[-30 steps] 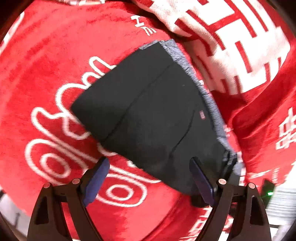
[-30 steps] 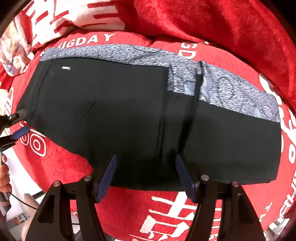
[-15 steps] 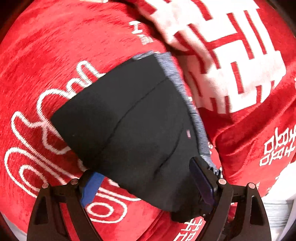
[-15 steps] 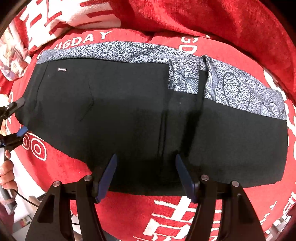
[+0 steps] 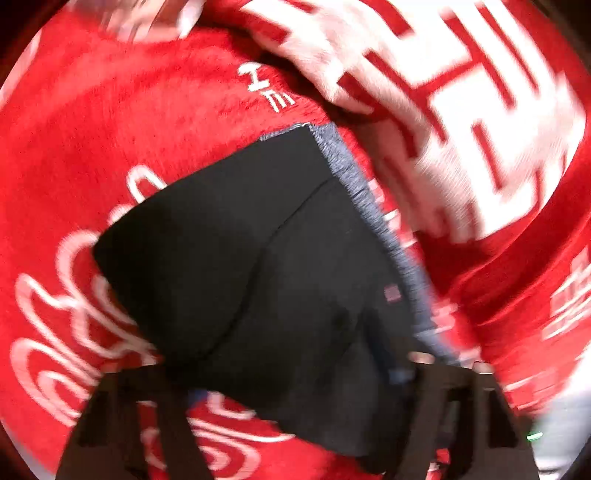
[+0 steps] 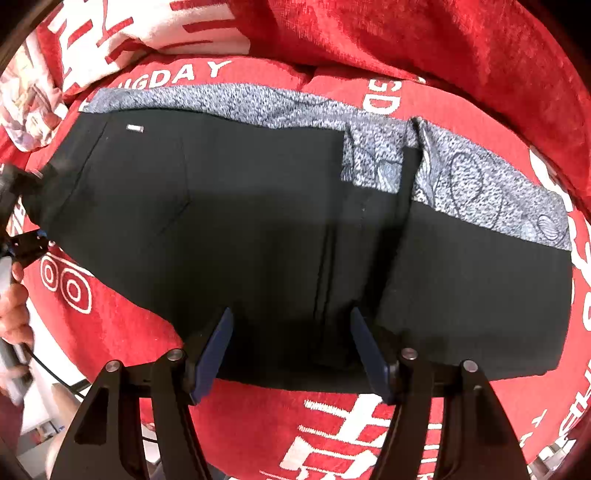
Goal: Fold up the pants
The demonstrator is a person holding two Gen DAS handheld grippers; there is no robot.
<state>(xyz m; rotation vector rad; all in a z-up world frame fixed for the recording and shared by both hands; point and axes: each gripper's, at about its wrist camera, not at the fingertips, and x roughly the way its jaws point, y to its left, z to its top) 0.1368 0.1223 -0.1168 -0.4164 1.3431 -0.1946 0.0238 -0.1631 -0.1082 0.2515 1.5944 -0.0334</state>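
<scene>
Black pants (image 6: 258,229) with a grey patterned strip (image 6: 480,184) along the far edge lie flat on a red blanket (image 6: 369,424). My right gripper (image 6: 295,350) is open, its blue pads (image 6: 214,350) straddling the pants' near edge at the middle. In the blurred left wrist view the pants (image 5: 258,277) fill the centre. My left gripper (image 5: 295,398) is open at the pants' near end, with cloth lying over and between its fingers. The left gripper also shows at the pants' left end in the right wrist view (image 6: 22,236).
The red blanket (image 5: 110,129) with white lettering covers the whole surface. A white and red patterned cloth (image 5: 461,110) lies bunched behind the pants; it also shows in the right wrist view (image 6: 129,33). The person's hand (image 6: 14,306) is at the left edge.
My left gripper has moved in onto the pants' end, so cloth now lies between its fingers. My right gripper has stayed open at the near edge.
</scene>
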